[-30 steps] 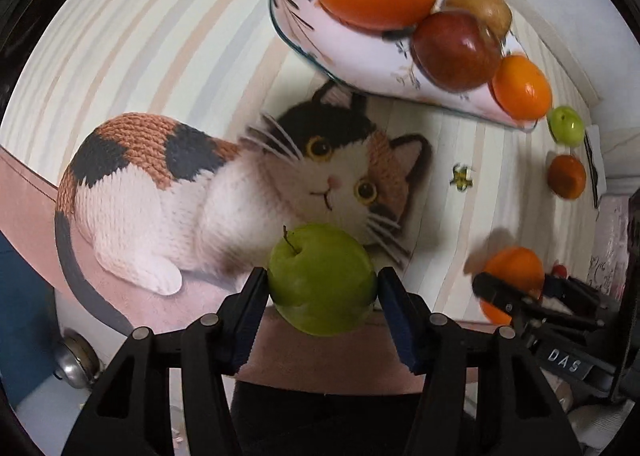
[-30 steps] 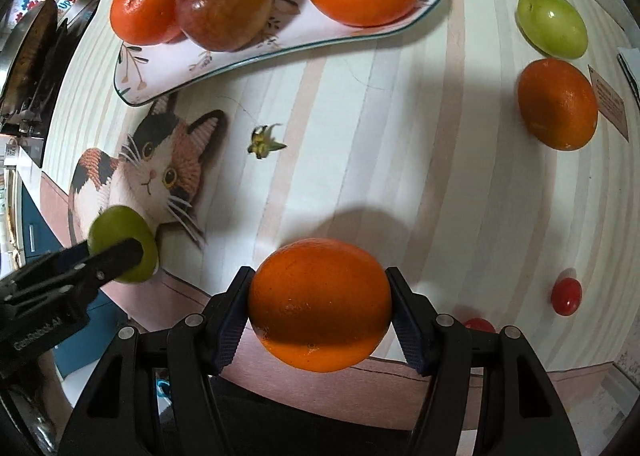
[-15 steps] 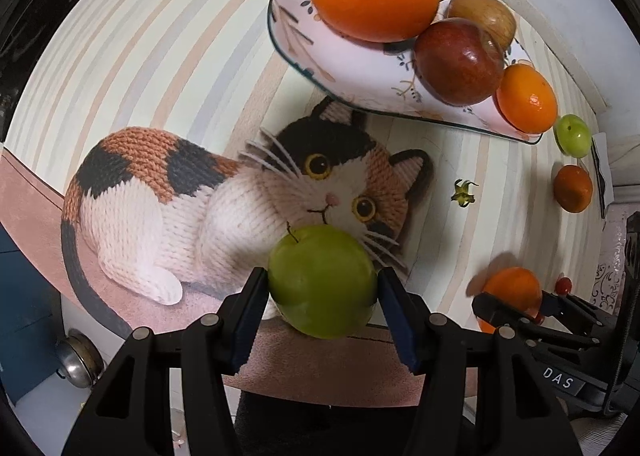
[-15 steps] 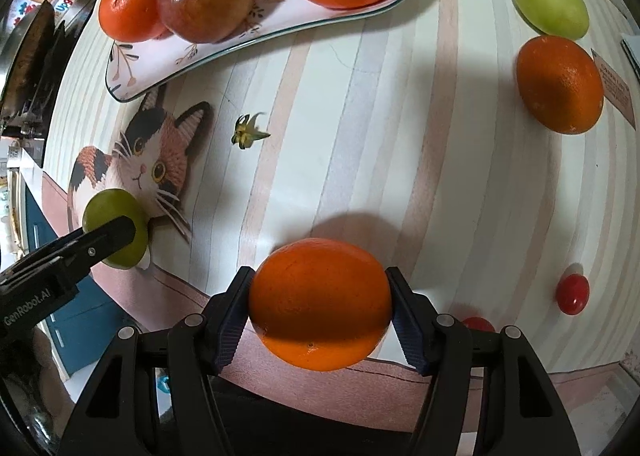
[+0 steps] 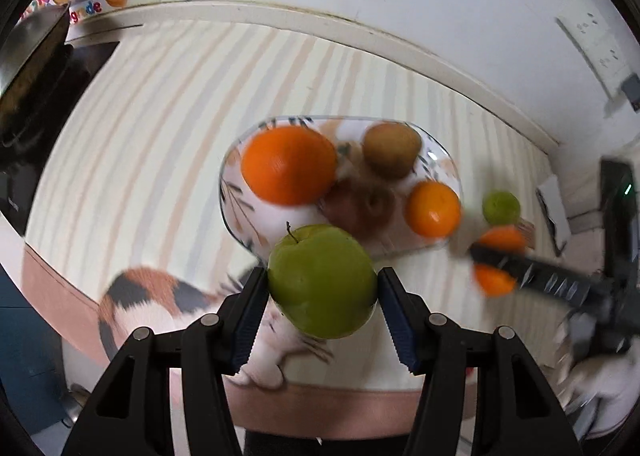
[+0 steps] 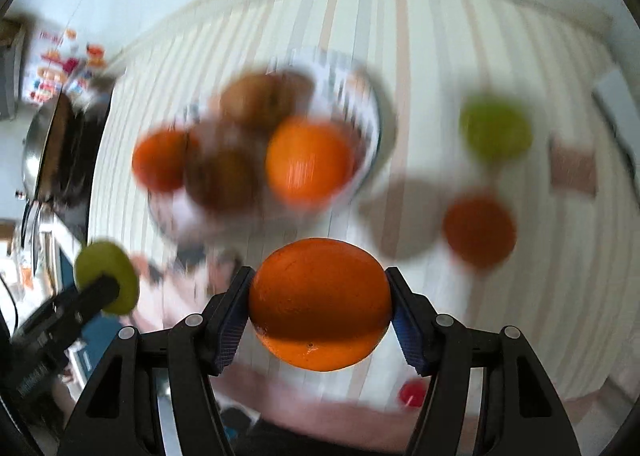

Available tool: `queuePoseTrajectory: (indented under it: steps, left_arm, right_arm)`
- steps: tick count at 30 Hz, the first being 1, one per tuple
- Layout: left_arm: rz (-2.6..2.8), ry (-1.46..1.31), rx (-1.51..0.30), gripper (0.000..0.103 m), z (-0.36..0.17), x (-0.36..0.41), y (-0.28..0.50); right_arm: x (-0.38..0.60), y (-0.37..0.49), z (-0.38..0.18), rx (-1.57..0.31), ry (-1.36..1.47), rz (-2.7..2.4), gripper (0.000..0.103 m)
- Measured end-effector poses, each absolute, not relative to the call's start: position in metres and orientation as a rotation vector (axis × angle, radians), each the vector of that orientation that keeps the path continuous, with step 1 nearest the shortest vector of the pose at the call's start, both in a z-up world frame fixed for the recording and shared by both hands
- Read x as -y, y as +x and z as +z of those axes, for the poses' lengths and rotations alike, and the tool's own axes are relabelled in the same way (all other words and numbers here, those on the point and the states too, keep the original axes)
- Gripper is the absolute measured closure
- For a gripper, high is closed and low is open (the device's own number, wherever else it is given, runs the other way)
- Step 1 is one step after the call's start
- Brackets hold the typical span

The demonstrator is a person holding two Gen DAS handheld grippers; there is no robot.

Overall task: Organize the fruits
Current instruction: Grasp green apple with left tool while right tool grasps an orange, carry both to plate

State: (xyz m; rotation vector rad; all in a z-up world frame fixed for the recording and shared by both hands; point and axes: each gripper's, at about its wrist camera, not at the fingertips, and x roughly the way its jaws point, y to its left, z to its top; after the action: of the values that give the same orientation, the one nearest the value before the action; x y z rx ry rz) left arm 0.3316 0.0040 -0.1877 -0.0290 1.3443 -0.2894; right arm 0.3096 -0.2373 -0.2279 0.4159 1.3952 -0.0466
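Striped cloth with a knitted-cat print (image 5: pixel 152 296) covers the table, and the patterned plate (image 5: pixel 236 212) sits mid-cloth holding 2 oranges, a reddish apple and a brown fruit. Since a second ago both grippers have lifted and swung toward that plate, blurring both views. The left gripper (image 5: pixel 322 296) pinches the green apple (image 5: pixel 322 282) between its blue pads, now hanging at the plate's near edge. The right gripper (image 6: pixel 318 312) clamps the orange (image 6: pixel 320 304), held above the cloth just short of the plate. A loose green fruit (image 6: pixel 496 128) and another orange (image 6: pixel 478 230) remain beside the plate, so 2 deliveries look imminent and more remain.
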Motion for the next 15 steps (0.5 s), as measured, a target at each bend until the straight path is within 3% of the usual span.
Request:
queuePoseTrajectory:
  steps: [8,15]
  left_arm:
    - [-0.231,0.009,-1.437,0.049,-0.225,0.0,0.364]
    - [-0.203,0.011,-1.513,0.049,-0.256,0.004,0.373]
  right_arm:
    - [0.259,0.403,-0.247,-1.42,0.344,-0.088,0.036]
    - [0.249,0.436,-0.282,-1.466,0.32,-0.096,0.036]
